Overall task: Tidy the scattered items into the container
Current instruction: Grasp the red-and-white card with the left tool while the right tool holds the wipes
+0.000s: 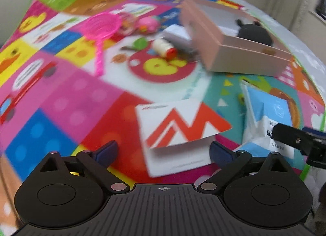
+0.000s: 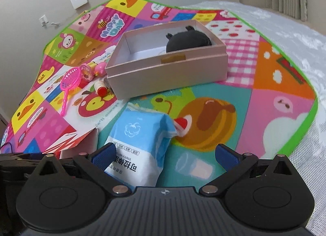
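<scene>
Covering most of both views: patchwork play mat (image 2: pixel 264 85), bright cartoon squares, green edge, laid over pale bedding (image 2: pixel 295 32). Sitting toward far middle of mat: pink open box (image 2: pixel 169 68), the container, with a dark plush toy (image 2: pixel 187 42) inside at its right end. Lying on mat near side of box, right in front of right gripper (image 2: pixel 165 154): blue-and-white tissue pack (image 2: pixel 142 140), near end reaching between the blue pads (image 2: pixel 104 154); jaws spread wide, left pad at or very near pack edge, right pad well clear, no squeeze visible. Lying just left of pack: white card folder with orange zigzag (image 1: pixel 183 127), partly open, near edge between fingers of left gripper (image 1: pixel 164 152); jaws wide apart, pads either side of folder, nothing gripped; left view blurred. Clustered left of box, well apart from both grippers: pink toy strainer (image 1: pixel 101 30) with handle toward camera, small round pink toy (image 1: pixel 148 23), clear round pink toy (image 2: pixel 86 71) between them, cream bottle with red cap (image 1: pixel 165 49) lying on its side beside box corner. Poking in at right edge of left view: black part of other gripper, over the tissue pack.
</scene>
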`<state>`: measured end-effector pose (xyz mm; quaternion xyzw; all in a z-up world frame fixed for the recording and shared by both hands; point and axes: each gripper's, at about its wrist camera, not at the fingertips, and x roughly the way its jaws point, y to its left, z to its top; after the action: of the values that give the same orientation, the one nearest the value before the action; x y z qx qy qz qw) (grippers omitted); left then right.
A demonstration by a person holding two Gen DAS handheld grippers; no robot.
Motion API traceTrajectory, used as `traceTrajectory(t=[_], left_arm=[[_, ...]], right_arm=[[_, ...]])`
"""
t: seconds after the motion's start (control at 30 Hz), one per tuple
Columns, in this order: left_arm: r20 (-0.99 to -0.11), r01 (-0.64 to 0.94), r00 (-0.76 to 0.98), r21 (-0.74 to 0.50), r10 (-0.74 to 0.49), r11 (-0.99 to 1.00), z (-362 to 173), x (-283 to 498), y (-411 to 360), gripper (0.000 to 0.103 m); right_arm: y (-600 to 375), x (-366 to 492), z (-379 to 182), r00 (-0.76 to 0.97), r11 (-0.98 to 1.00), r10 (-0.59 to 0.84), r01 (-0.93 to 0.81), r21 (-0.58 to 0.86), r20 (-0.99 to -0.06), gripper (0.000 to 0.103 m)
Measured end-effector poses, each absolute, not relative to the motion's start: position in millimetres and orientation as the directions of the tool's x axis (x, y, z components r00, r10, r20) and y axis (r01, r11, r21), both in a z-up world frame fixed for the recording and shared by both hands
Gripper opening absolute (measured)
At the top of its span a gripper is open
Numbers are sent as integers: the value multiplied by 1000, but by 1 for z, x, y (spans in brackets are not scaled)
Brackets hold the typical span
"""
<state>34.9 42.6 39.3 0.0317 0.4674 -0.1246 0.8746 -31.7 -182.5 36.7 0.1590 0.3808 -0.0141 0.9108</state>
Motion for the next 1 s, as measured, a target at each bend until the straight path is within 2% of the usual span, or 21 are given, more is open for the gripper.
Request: traceTrajectory(t=[0.13, 0.3, 0.37, 0.5, 0.67, 0.87, 1.0], left_arm=[[-829, 252, 520, -78, -203, 964, 39, 31, 50, 101], [-791, 251, 523, -212, -317, 944, 43, 33, 49, 102], [-782, 256, 548, -181, -297, 950, 43, 33, 42, 102], [-820, 241, 540, -67, -191, 968, 32, 39, 41, 102], [-818, 186, 565, -1, -108, 983, 34, 45, 56, 103], [-818, 162, 566, -9, -100, 987, 32, 51, 65, 103], [-805, 156, 591, 43, -58, 987, 32, 55, 68, 103]], right_arm=[[-186, -29, 33, 703, 935, 116, 161, 316, -702, 103], [-185, -29, 33, 707, 937, 109, 162, 310, -699, 103], [-185, -30, 32, 710, 935, 106, 167, 313, -696, 103], [-183, -30, 32, 712, 938, 103, 164, 306, -694, 103], [-179, -30, 32, 715, 945, 95, 154, 289, -692, 103], [-167, -30, 31, 713, 959, 104, 113, 260, -694, 103], [-156, -32, 30, 712, 968, 101, 90, 233, -695, 103]])
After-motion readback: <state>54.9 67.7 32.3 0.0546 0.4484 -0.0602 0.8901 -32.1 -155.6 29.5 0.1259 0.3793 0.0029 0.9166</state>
